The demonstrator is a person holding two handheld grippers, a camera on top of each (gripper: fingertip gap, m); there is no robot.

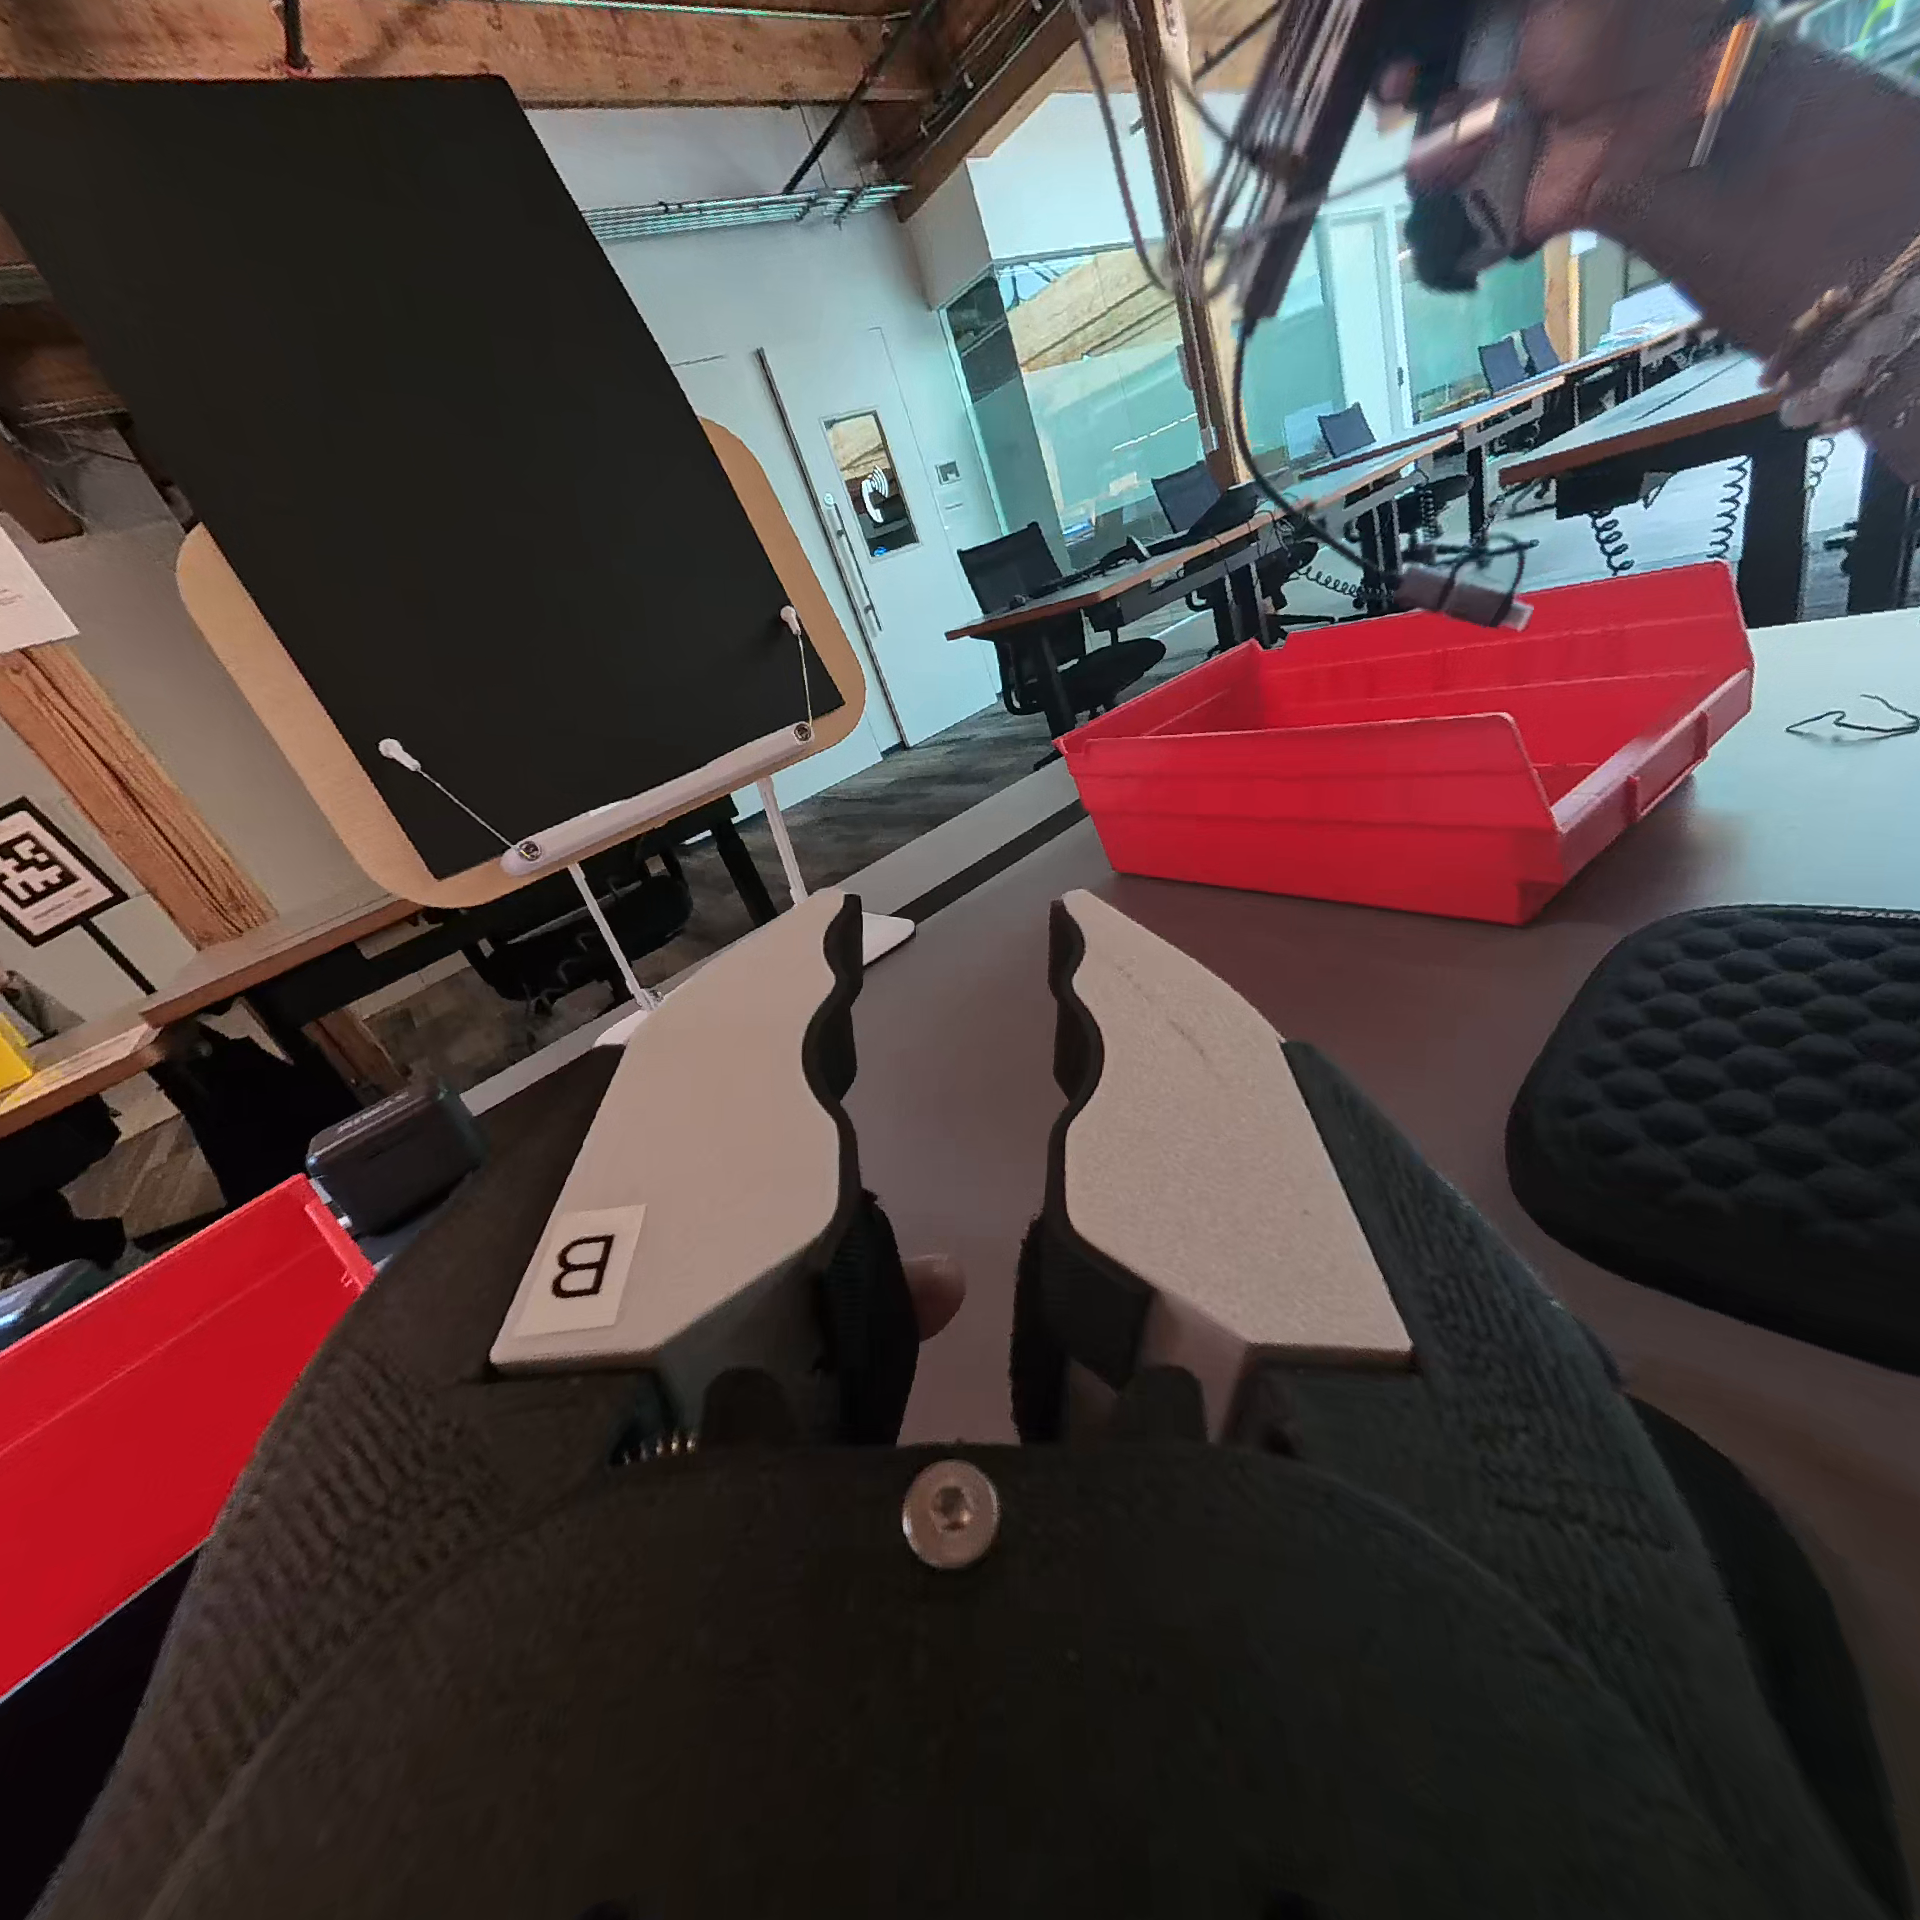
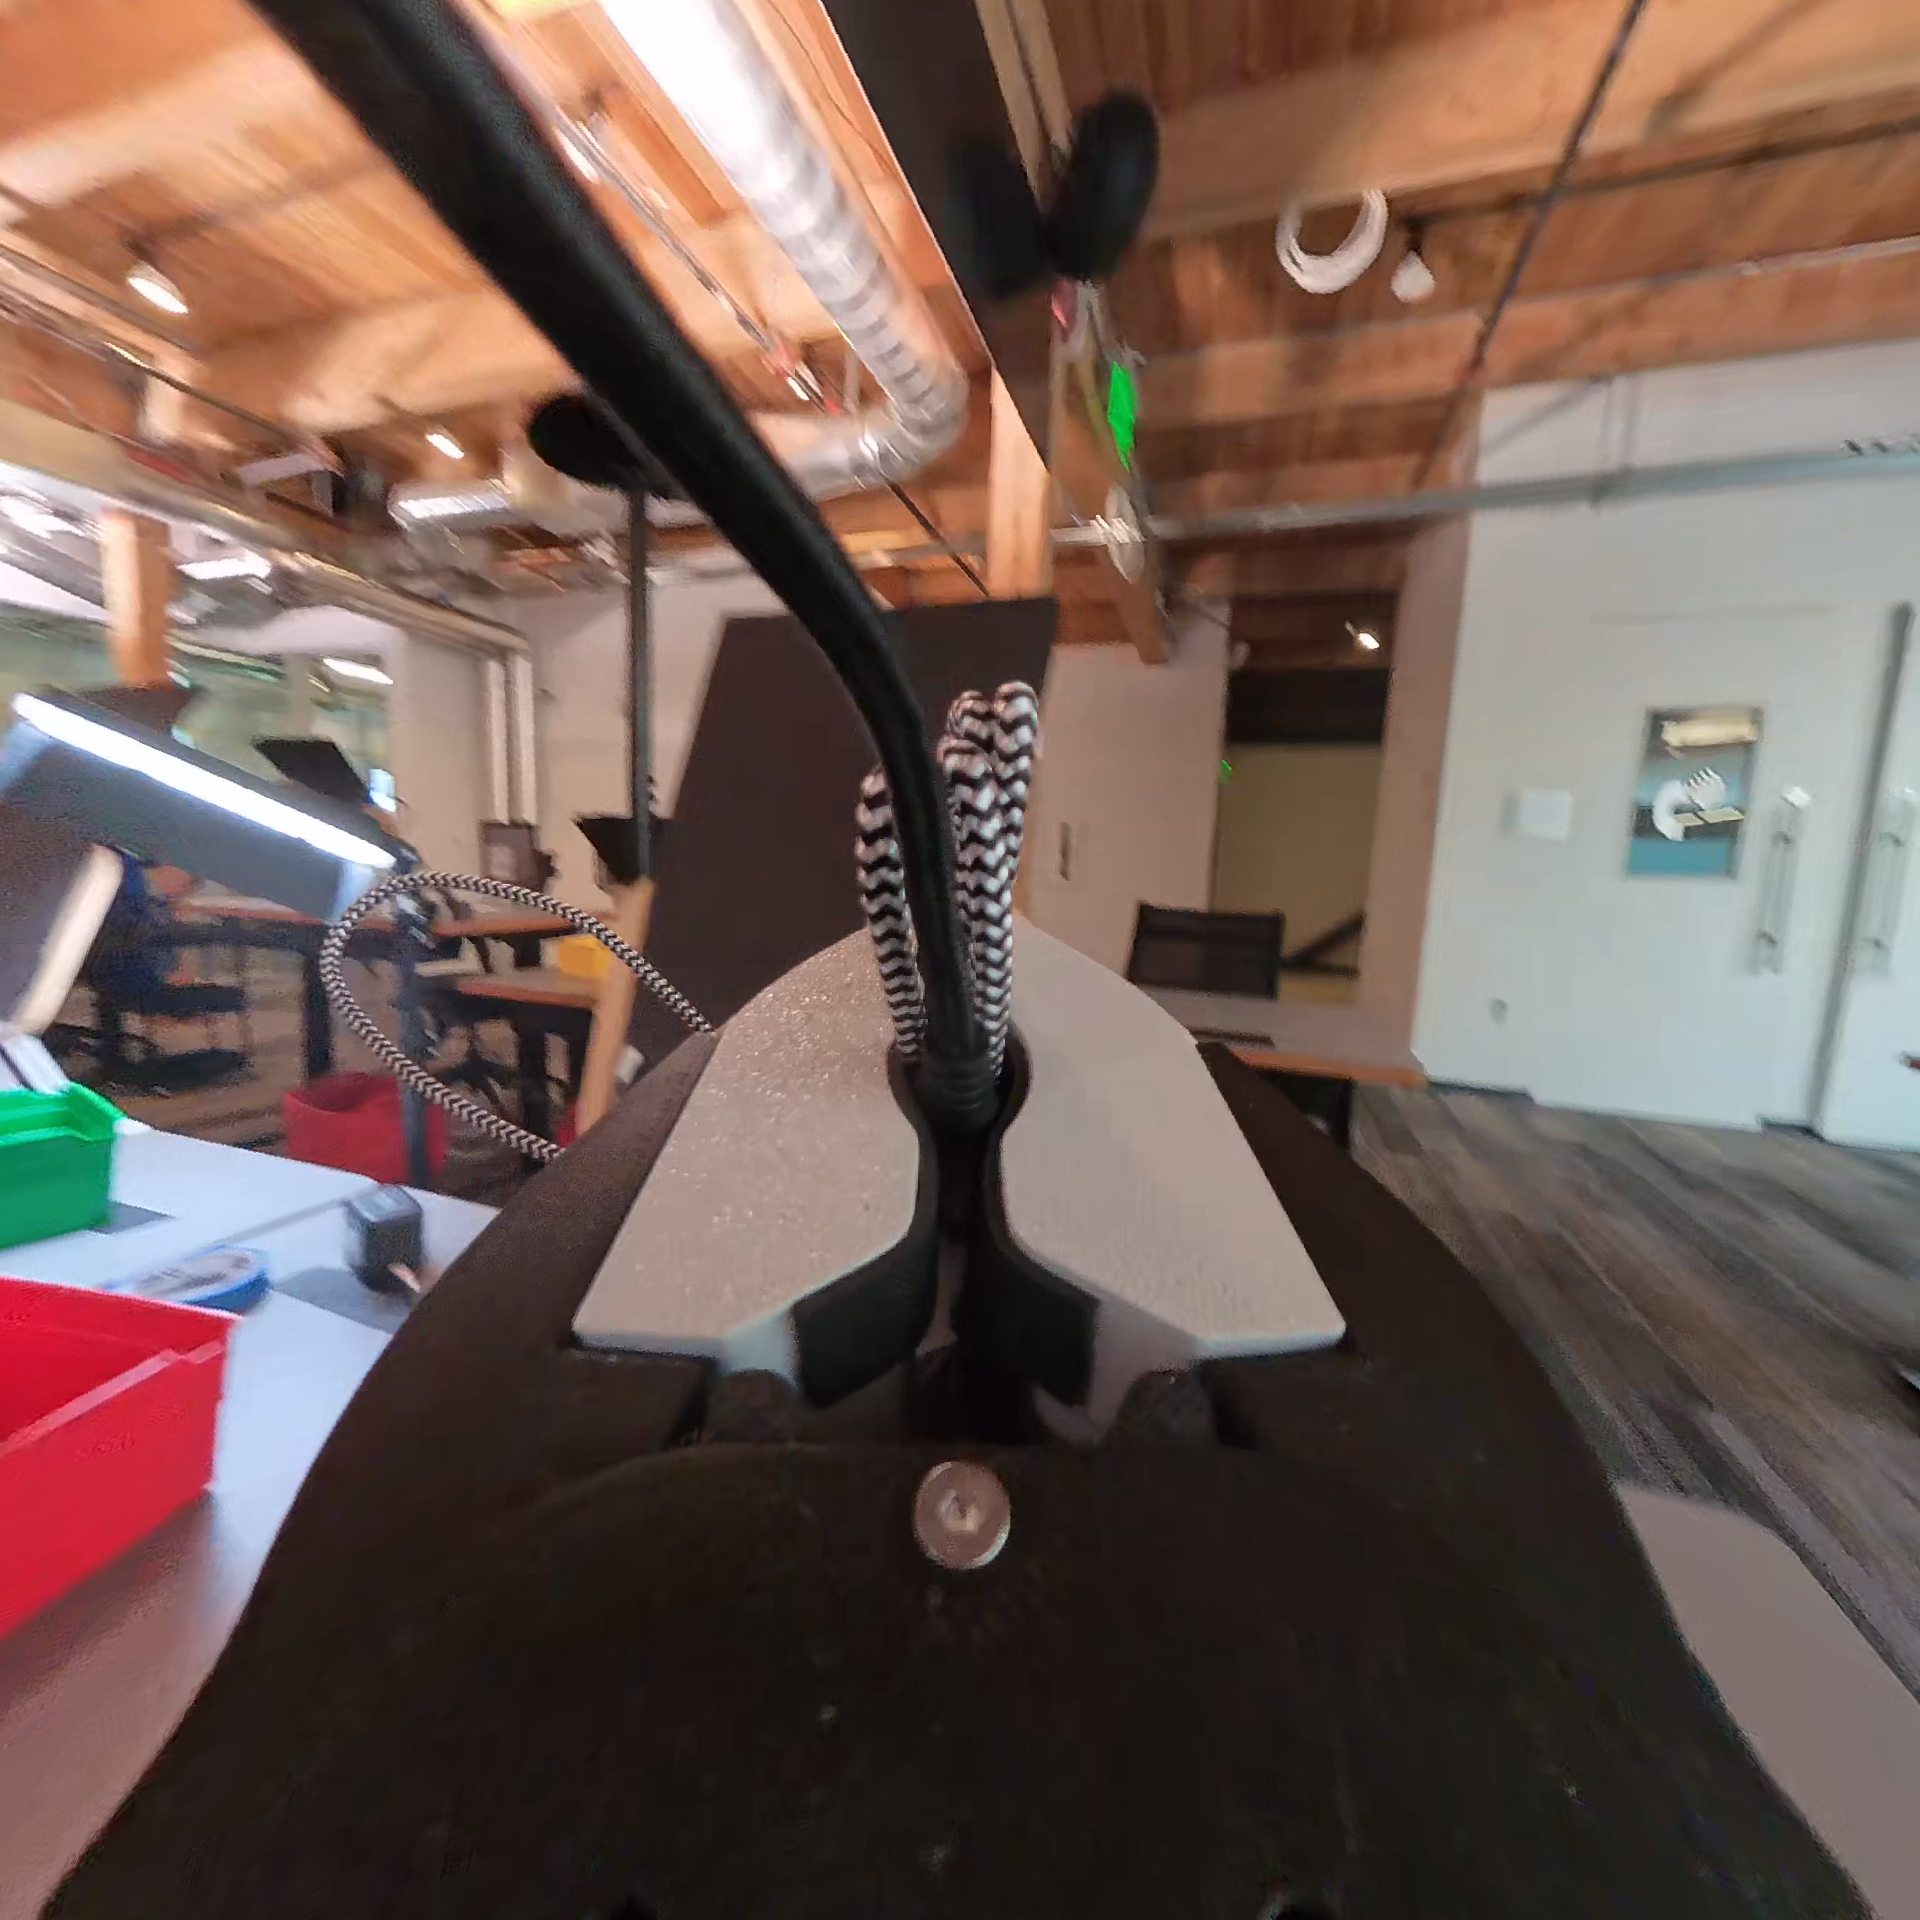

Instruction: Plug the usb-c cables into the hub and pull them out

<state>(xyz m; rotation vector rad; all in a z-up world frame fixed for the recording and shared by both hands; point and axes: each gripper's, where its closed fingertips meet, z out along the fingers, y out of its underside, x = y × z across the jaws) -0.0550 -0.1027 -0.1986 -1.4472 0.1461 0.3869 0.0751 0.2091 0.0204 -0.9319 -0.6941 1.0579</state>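
Note:
My left gripper [image 1: 951,935] is open and empty, low over the brown table [image 1: 1195,987]. My right gripper [image 2: 961,977] is raised and tilted up toward the ceiling, shut on a bundle of cables: one thick black cable [image 2: 748,499] and several black-and-white braided cables [image 2: 987,810]. In the left wrist view the right gripper [image 1: 1538,156] shows blurred at the top right, in a person's hand. From it hangs a small grey hub [image 1: 1465,597] on a black cable, above the red bin [image 1: 1403,790]. A braided loop [image 2: 364,997] runs left toward a blurred grey block [image 2: 156,821].
A black mesh cushion [image 1: 1745,1122] lies at the right. A black board on a white stand [image 1: 416,468] stands at the back left. A second red bin [image 1: 125,1413] is at the near left. A green bin [image 2: 42,1153], a blue tape roll [image 2: 208,1273] and a black adapter [image 2: 384,1221] sit on the table. Across from one pair of fingers to the other is roughly 40 centimetres.

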